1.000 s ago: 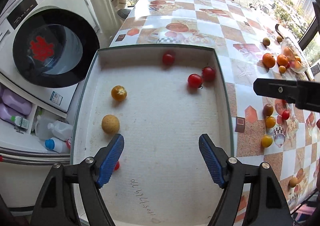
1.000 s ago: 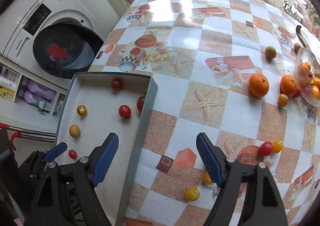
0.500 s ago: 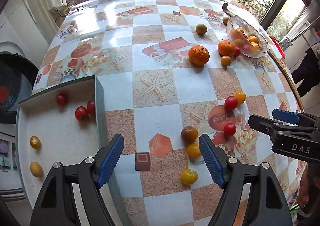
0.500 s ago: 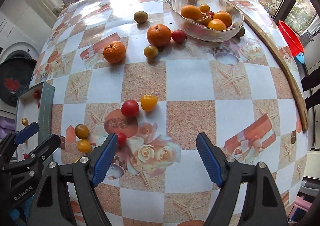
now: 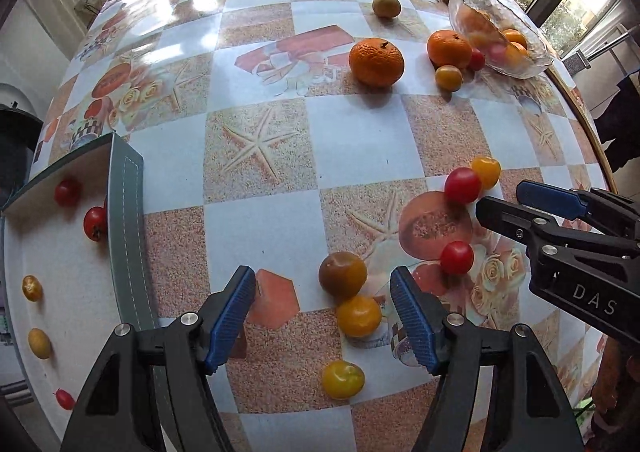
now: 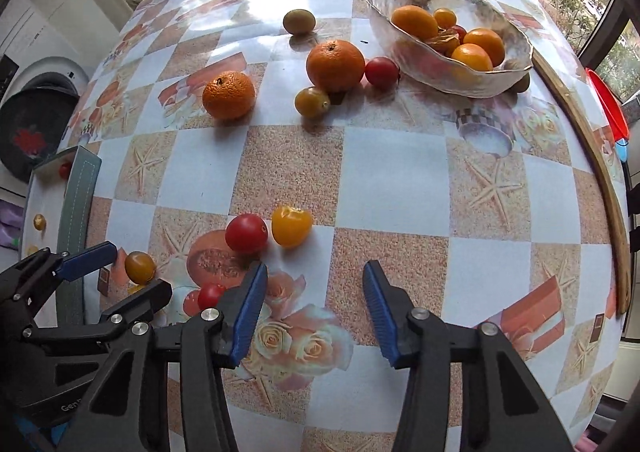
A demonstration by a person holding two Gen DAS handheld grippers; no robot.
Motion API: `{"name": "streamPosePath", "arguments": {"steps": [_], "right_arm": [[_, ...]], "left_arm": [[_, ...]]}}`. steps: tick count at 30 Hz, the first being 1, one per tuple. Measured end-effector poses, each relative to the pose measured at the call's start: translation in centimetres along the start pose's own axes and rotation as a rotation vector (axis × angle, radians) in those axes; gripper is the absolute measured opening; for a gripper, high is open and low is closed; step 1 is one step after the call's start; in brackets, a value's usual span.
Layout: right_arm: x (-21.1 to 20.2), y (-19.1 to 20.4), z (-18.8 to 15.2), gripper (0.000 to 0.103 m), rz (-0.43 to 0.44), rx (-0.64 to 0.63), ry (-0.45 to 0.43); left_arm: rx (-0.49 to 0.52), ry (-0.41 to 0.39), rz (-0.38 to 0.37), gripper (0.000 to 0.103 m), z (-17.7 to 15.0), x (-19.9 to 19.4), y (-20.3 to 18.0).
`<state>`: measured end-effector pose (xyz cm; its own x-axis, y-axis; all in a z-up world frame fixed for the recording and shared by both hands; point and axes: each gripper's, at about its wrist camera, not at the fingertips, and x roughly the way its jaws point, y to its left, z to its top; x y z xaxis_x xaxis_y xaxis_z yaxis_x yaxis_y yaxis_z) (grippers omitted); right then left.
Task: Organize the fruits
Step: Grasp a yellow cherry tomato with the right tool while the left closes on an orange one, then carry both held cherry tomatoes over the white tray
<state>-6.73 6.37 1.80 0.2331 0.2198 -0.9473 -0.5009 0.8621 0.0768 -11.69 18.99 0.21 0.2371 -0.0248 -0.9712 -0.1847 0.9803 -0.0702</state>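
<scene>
My left gripper (image 5: 324,316) hangs over loose cherry tomatoes on the patterned table. Its jaws are closing, and the pads touch nothing. A brownish tomato (image 5: 343,275) and an orange one (image 5: 359,315) lie between the fingers, a yellow one (image 5: 343,379) just nearer. My right gripper (image 6: 315,308) is also closing, over bare cloth with nothing between its jaws. Just beyond it lie a red tomato (image 6: 246,233) and a yellow one (image 6: 291,225). Another red tomato (image 6: 211,294) sits by its left finger. The grey-rimmed tray (image 5: 124,212) at the left holds several small tomatoes.
Two mandarins (image 6: 228,95) (image 6: 335,65), a red tomato (image 6: 382,72) and a greenish fruit (image 6: 299,21) lie farther back. A glass bowl (image 6: 452,80) of fruit stands at the back right. The right gripper (image 5: 500,208) reaches in from the right in the left wrist view. A wooden table edge (image 6: 600,180) curves at the right.
Both grippers have swung right from over the tray to the loose tomatoes on the table and come lower. Both jaws stand narrower than before, the right one clearly so.
</scene>
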Motion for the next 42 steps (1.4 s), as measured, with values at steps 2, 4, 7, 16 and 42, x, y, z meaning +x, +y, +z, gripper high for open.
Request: {"name": "streamPosePath", "arguments": {"steps": [2,4,7,16,42], "right_arm": [[0.2,0.3,0.6,0.053,0.006,-0.015,-0.014],[0.0,0.3,1.0,0.053,0.019,-0.019,-0.035],[-0.1,0.2,1.6,0.043,0.058,-0.022,-0.045],[-0.1,-0.8,1.4,0.019,0.139,0.029,-0.017],[-2.2,-1.8,-0.8,0.019,0.208,0.153,0.016]], "left_arm": [[0.003,-0.005,0.016,0.066,0.0,0.0,-0.2],[0.013,-0.011,0.042,0.057,0.0,-0.1,-0.2],[0.007,-0.022,0.017,0.041,0.3,-0.3,-0.2],[-0.006,-0.034,-0.034,0.025,0.1,-0.7,-0.9],[-0.013,-0.065,-0.101,0.025,-0.3,-2.2,0.1]]}}
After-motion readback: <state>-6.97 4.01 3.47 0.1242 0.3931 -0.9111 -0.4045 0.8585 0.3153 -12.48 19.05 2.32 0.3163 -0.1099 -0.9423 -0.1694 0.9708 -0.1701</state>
